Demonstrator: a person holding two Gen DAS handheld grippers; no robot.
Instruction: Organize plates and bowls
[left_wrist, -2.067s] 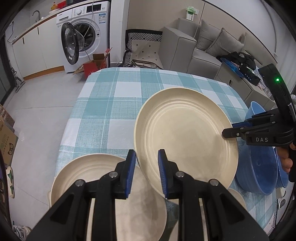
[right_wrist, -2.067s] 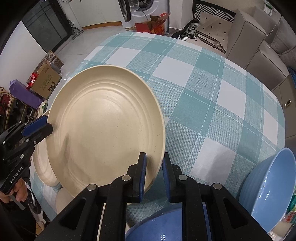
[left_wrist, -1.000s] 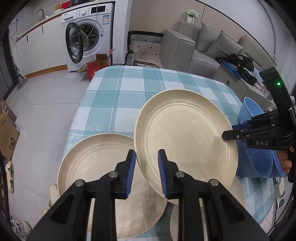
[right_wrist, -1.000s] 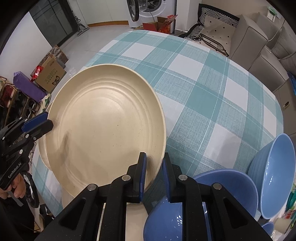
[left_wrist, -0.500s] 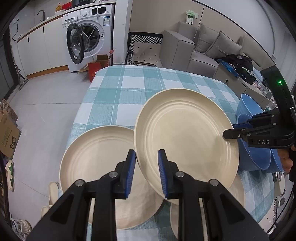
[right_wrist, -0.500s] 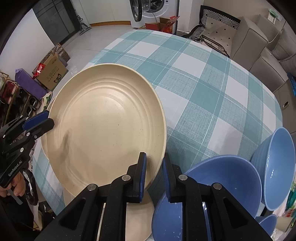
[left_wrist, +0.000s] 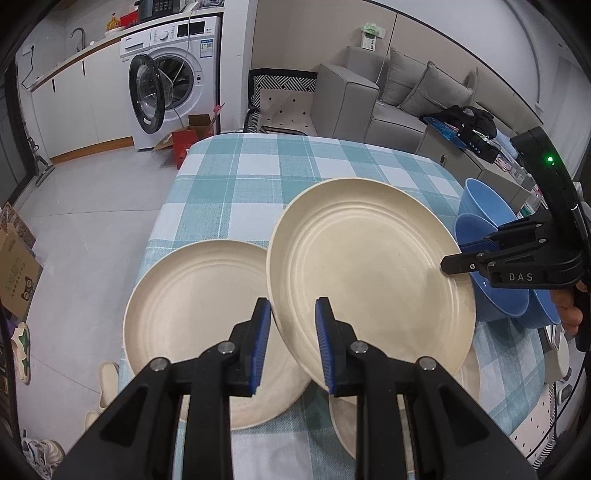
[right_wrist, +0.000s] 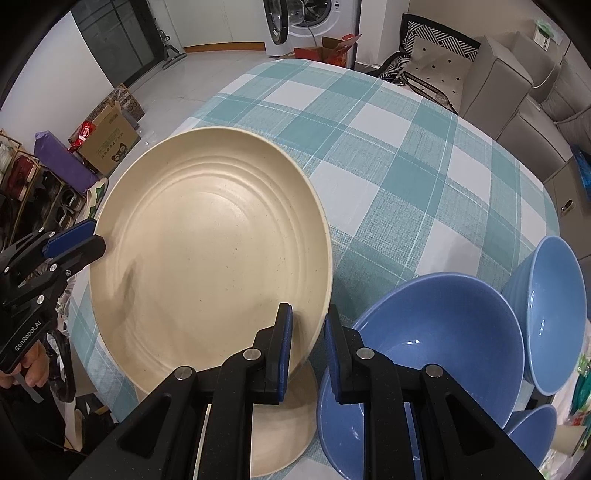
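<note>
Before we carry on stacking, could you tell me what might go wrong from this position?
The lifted plate hangs only by its rim, pinched on opposite edges by the left gripper and the right gripper; uneven motion could twist it free. It could clip the blue bowls beside it, or land off-centre on the plate below.

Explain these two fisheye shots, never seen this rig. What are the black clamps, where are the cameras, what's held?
No robot arm here: a person holds a two-finger clamp in each hand, with a camera on each looking forward along its fingers. One picture is from the left gripper, the other from the right gripper.

Both are shut on opposite edges of the same cream plate, carrying it above the table's checked cloth. In each view the other gripper appears at the plate's far edge.

On the table: another cream plate, at least one more partly hidden under the held one, and several blue bowls at the right.
</note>
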